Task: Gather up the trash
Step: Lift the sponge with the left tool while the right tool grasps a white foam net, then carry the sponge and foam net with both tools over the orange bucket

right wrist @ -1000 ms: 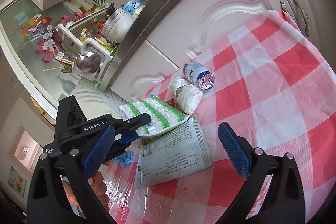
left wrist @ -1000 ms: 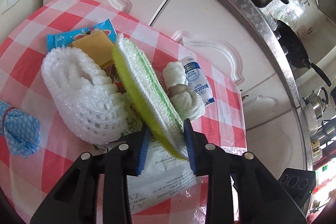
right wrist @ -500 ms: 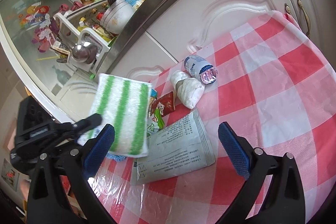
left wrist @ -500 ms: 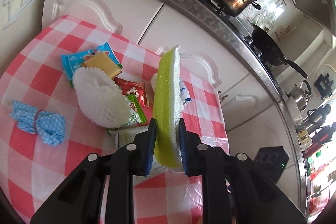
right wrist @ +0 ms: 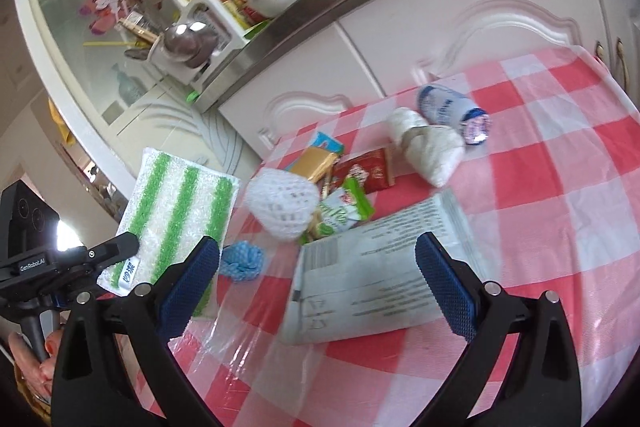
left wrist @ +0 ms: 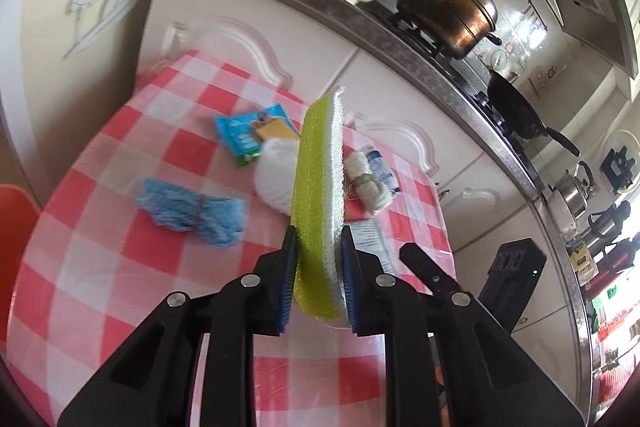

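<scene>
My left gripper [left wrist: 318, 279] is shut on a yellow-green and white striped sponge cloth [left wrist: 320, 195], held on edge above the checked table [left wrist: 120, 267]. The right wrist view shows the same sponge cloth [right wrist: 172, 215] lifted at the left, clear of the pile. My right gripper [right wrist: 316, 283] is open over a grey printed packet [right wrist: 380, 279], not touching it. On the table lie a white foam net [right wrist: 282, 203], snack wrappers [right wrist: 352, 187], a rolled white cloth [right wrist: 428, 147], a small bottle [right wrist: 452, 109], a blue wrapper [left wrist: 244, 135] and a blue net cloth [left wrist: 192, 213].
White cabinet doors [right wrist: 460, 19] and a steel counter edge [left wrist: 400, 39] stand right behind the table. A pot [left wrist: 448, 7] and a pan [left wrist: 516, 111] sit on the stove. An orange seat [left wrist: 12, 223] is at the table's left edge. A hand [right wrist: 32, 363] holds the left gripper.
The left gripper closed on the sponge cloth, lifted it off the pile and drew back and leftward with it. The right gripper moved in over the grey packet, still open.
</scene>
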A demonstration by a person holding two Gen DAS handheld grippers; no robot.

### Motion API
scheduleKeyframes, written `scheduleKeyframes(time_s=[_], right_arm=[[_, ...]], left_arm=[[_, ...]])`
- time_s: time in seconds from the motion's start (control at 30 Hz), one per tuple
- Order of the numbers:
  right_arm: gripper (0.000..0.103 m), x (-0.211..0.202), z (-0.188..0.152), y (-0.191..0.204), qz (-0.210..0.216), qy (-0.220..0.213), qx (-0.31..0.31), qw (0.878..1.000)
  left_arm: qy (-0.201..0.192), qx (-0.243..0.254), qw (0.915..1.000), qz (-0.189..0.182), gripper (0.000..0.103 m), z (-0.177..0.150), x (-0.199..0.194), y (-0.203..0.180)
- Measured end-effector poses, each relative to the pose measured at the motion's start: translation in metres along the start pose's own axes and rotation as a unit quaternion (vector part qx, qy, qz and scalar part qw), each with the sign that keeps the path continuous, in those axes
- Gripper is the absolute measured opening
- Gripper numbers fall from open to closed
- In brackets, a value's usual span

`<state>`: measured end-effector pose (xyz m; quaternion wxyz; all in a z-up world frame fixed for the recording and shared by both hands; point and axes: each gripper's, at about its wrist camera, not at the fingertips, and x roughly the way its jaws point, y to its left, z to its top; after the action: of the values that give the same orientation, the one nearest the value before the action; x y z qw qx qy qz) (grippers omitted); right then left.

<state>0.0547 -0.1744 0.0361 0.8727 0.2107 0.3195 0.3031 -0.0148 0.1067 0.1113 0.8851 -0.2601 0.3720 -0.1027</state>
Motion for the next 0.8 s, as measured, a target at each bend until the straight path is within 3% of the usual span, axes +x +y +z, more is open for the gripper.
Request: scheduleKeyframes(time_s=[0.17,0.23,0.27,0.3,0.47,0.73,0.8], right_arm=[[0.097,0.010,-0.001,0.036,0.000,0.004,-0.045,0.999],[0.092,0.015,-0.001,0.046,-0.001,0.005,-0.056,0.998],[0.081,0.018,-0.001,0.050,-0.001,0.007,-0.058,0.998],[0.074,0.023,0.000,0.053,-0.003,0.010,-0.056,0.998],[0.073,0.049,0.009,0.046,0.003,0.029,-0.003,1.000],[0.073,0.084,0.025,0.062,-0.065,0.040,-0.067,0.995],[0.061,0.094,0.027,0.064,-0.081,0.045,-0.073,0.993]], left_arm=[[-0.010,-0.021,0.9997,0.001,0.022,0.000,-0.018,0.035],[-0.015,-0.029,0.9994,-0.005,0.022,0.000,-0.025,0.051],[-0.017,-0.034,0.9993,-0.006,0.022,0.001,-0.028,0.059],[-0.018,-0.038,0.9991,-0.007,0.022,0.001,-0.030,0.065],[-0.020,-0.051,0.9984,-0.014,0.022,0.002,-0.040,0.093],[-0.027,-0.061,0.9977,-0.017,0.022,0.000,-0.053,0.122],[-0.030,-0.064,0.9974,-0.018,0.022,0.001,-0.056,0.129]])
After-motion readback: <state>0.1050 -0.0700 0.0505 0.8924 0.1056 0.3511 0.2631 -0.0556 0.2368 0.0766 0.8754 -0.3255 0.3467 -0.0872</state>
